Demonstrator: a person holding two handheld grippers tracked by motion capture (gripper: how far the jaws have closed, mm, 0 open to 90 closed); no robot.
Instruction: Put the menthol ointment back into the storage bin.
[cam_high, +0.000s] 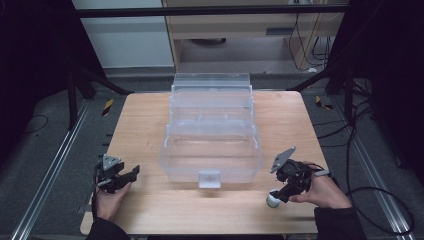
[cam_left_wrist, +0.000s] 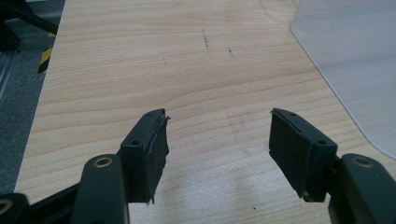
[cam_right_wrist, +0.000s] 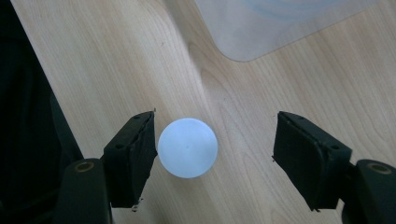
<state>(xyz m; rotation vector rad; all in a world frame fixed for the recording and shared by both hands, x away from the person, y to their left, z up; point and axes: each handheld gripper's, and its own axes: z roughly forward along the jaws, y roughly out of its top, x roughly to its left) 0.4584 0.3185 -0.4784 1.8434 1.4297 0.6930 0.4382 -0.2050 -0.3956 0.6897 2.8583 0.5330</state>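
Note:
A small white round object (cam_high: 272, 201) stands on the wooden table (cam_high: 150, 130) near its front right. My right gripper (cam_high: 278, 196) points down over it, open. In the right gripper view the round white top (cam_right_wrist: 187, 147) lies between the jaws of that gripper (cam_right_wrist: 215, 135), close beside the left jaw and well apart from the right one. My left gripper (cam_high: 131, 175) rests near the front left of the table, held by a hand. In its own view it (cam_left_wrist: 218, 116) is open, with only bare wood between its jaws.
A large clear plastic tiered box (cam_high: 210, 165) stands in the middle of the table, with a small latch at its front. Its corner shows in the left gripper view (cam_left_wrist: 355, 56) and in the right gripper view (cam_right_wrist: 271, 23). Dark frame legs and cables surround the table.

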